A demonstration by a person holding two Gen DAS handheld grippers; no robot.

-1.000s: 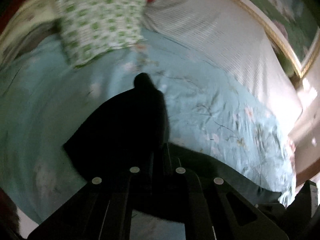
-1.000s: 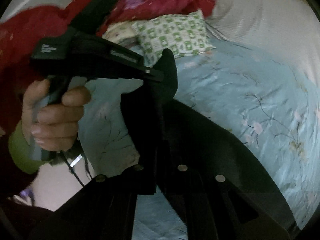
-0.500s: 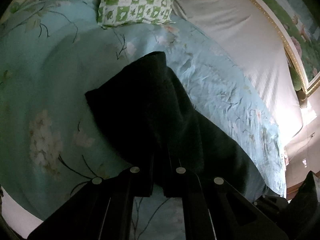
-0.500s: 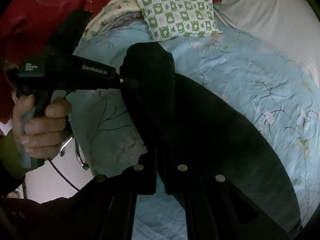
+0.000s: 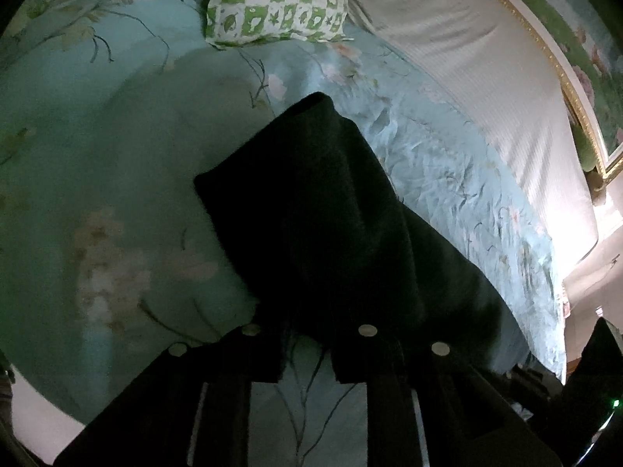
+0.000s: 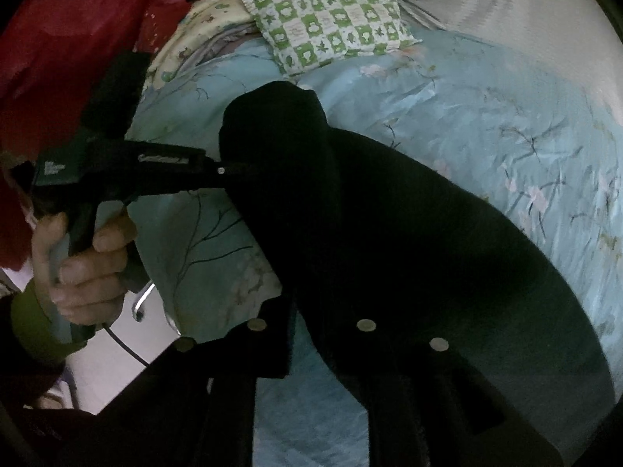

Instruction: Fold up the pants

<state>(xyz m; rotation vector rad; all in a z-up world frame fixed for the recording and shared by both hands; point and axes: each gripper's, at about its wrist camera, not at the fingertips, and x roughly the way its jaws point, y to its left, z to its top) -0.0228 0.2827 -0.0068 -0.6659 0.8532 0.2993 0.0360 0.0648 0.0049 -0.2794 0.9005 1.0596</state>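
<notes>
Black pants (image 5: pixel 331 214) lie folded on the light blue floral bedspread (image 5: pixel 117 155). Their near edge lies at the tips of my left gripper (image 5: pixel 307 350). Its jaws are opening, and bedspread shows in the gap between the fingers. In the right wrist view the pants (image 6: pixel 389 233) run from the middle to the lower right. My right gripper (image 6: pixel 311 344) is at their near edge, jaws opening, with the cloth just past the tips. A person's hand (image 6: pixel 89 264) holds the left gripper (image 6: pixel 224 171) at the pants' left edge.
A green and white checked pillow (image 5: pixel 280 0) (image 6: pixel 331 35) lies at the head of the bed. Red bedding (image 6: pixel 58 58) is piled at the far left. A striped white sheet (image 5: pixel 486 97) runs to a gold-framed picture (image 5: pixel 584 89). The bed's edge and the floor (image 6: pixel 117 350) are at lower left.
Both grippers came down with the pants, which went from hanging to lying on the bed. The jaws of both, shut on the cloth before, now stand apart.
</notes>
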